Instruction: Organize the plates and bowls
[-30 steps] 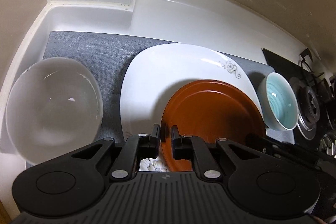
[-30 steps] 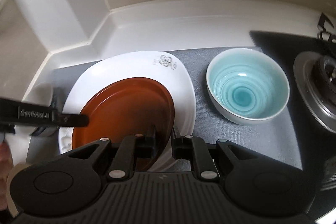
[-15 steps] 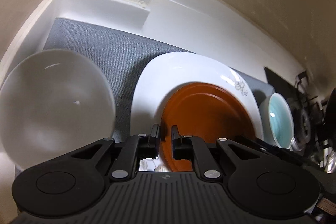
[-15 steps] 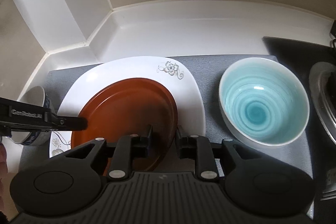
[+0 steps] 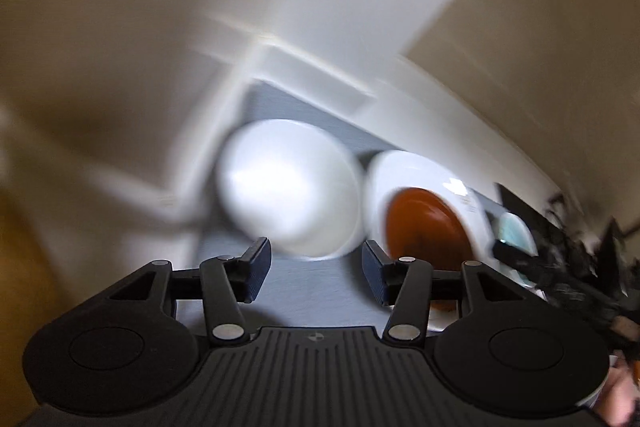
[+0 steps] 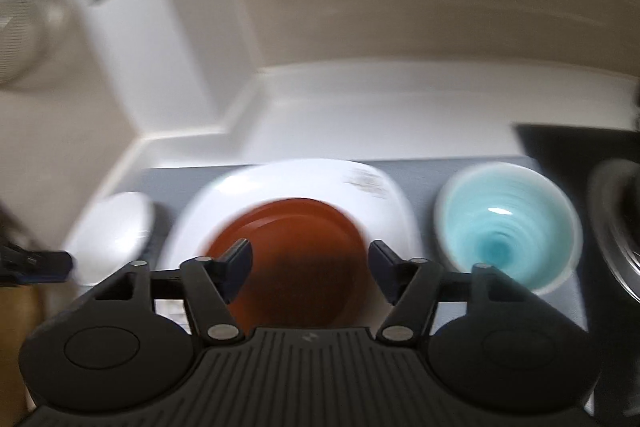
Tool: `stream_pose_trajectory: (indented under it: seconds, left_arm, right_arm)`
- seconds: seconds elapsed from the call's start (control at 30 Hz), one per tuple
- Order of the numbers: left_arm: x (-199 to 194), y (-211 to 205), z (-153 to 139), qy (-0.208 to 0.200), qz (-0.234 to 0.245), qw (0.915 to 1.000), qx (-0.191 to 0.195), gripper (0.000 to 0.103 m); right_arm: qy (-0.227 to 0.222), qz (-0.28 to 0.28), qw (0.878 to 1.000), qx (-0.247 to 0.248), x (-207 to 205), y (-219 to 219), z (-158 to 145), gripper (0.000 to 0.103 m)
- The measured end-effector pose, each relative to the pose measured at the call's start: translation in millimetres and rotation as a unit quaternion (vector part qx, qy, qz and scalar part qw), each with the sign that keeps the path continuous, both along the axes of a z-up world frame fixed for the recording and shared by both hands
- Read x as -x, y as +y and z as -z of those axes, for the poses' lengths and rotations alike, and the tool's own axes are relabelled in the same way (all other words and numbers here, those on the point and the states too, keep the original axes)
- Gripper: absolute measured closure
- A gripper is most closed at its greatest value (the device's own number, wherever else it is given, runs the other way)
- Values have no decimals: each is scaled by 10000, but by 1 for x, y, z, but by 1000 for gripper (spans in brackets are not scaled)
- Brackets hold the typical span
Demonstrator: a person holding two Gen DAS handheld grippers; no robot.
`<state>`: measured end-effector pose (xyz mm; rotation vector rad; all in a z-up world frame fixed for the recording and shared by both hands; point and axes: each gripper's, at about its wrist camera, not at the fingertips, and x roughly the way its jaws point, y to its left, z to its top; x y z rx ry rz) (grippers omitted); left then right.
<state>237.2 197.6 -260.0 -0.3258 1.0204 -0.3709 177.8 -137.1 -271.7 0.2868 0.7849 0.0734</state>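
Clearly both grippers, left [image 5: 316, 273] and right [image 6: 310, 273], have jaws wide and empty; the brown plate [image 6: 296, 259] looks rigid, slick, breakable: grip its rim.

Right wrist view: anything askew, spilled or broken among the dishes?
Nothing stands out. The brown plate lies flat on the white plate, the turquoise bowl sits upright beside them on the grey mat. Blur hides fine detail.

Glossy glazed brown plate [image 6: 292, 255], white plate [image 6: 296, 179]; matt grey mat [image 5: 316, 287].
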Motion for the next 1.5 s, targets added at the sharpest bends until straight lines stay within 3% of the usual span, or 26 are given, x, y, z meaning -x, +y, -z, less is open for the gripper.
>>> stream_pose_trajectory:
  seconds: [0.07,0.1,0.13,0.23,0.33,0.43,0.6,0.67,0.83,1.13,1.27,1.5]
  left_arm:
    - [-2,13,7,9,-164,9999,-4,52]
    - [-6,16,11,103,-248,9996,-30,57]
    - [-10,18,15,159,-305,9994,-11,71]
    - [-19,20,24,242,-479,9984,158,79]
    - [-25,18,25,206,-535,9983,107,80]
    - [-32,17,29,237,-591,9980,62,80]
    - [-37,26,39,394,-761,9959,305,86]
    - [-35,29,39,381,-759,9959,314,86]
    - [-29,30,39,506,-611,9962,369,86]
    - [14,35,38,630,-348,9970,287,85]
    - [8,39,43,615,-459,9958,501,84]
    - [-7,33,53,623,-634,9956,289,85]
  right_arm:
    - [-21,-337,9994,-119,-7,16,-3,31]
    - [-19,-498,9986,-194,-11,25,-2,31]
    - [-26,-622,9978,-227,-15,34,-2,31]
    - [109,-924,9956,-142,-37,63,2,36]
    - [112,-1225,9923,-123,-54,86,2,43]
    - [231,-1332,9907,-165,-64,99,6,59]
    - [566,-1385,9886,-191,-76,115,15,68]
    - [663,-1403,9876,-215,-80,118,20,83]
    - [746,-1491,9860,-79,-85,122,24,89]
    - [1111,-1708,9790,-109,-54,123,17,91]
    - [1097,-1694,9793,-161,-54,119,20,87]
    - [1156,-1604,9800,-221,-64,120,28,84]
